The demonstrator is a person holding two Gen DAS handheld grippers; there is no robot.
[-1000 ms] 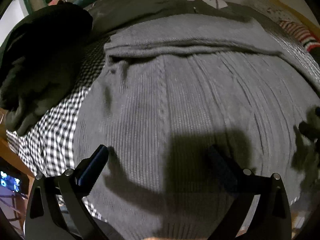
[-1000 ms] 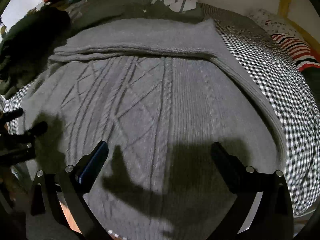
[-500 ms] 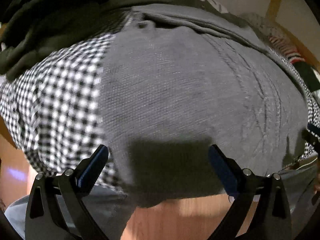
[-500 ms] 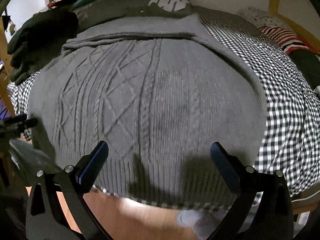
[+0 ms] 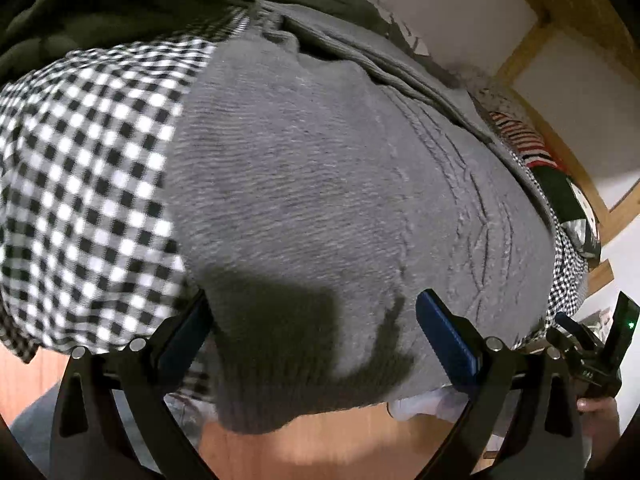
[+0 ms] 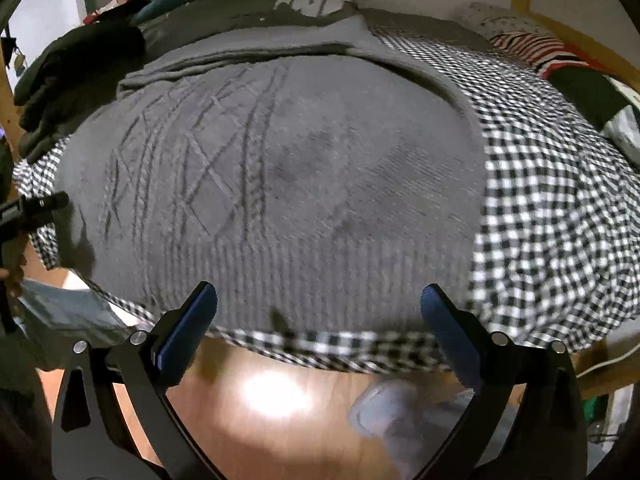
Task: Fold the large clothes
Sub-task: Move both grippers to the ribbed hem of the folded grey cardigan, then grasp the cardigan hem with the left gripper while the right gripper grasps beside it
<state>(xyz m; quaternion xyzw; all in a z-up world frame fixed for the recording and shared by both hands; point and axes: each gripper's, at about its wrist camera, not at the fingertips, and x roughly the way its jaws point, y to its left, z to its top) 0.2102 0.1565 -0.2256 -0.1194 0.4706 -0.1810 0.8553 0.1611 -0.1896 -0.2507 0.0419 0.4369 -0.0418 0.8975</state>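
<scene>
I have both sets of fingers spread wide and empty, the left gripper (image 5: 312, 328) at the near left corner of the grey sweater (image 5: 320, 184) and the right gripper (image 6: 318, 316) over its ribbed hem, so I'd drop each onto a hem corner, pinch both layers evenly and lift together to keep the fold square. The sweater is a thick cable-knit, lying flat on the checked bedsheet (image 6: 540, 200) with its hem at the bed's near edge

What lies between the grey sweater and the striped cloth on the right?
In the right wrist view, bare checked bedsheet separates the grey sweater from the striped cloth.
</scene>
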